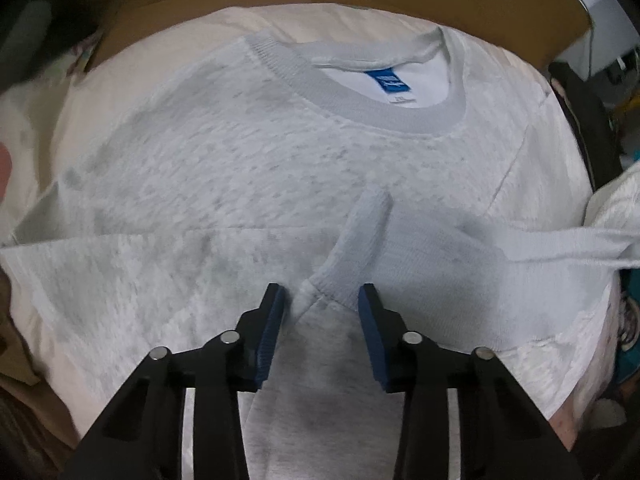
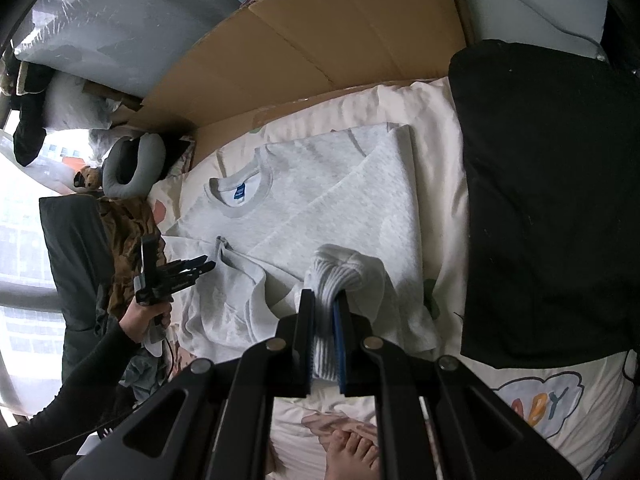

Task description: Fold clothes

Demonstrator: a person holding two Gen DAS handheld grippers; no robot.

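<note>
A light grey sweatshirt [image 1: 248,168] lies flat on cream bedding, its collar and blue tag [image 1: 388,82] at the far side. A sleeve is folded across the chest, and its ribbed cuff [image 1: 352,232] ends between the blue pads of my left gripper [image 1: 322,300]. The pads stand apart and do not press on the cuff. In the right wrist view the left gripper [image 2: 210,266] is at the sweatshirt's [image 2: 340,200] left edge, held by a hand in a black sleeve. My right gripper [image 2: 324,300] is shut on a bunched ribbed edge [image 2: 340,268] of the sweatshirt, lifted off the bed.
Flattened cardboard [image 2: 320,40] lies beyond the bedding. A black cloth [image 2: 540,200] covers the right side. A printed pillow [image 2: 540,400] and a bare foot [image 2: 352,452] are at the near edge. A grey neck pillow [image 2: 128,168] and clutter sit by the window on the left.
</note>
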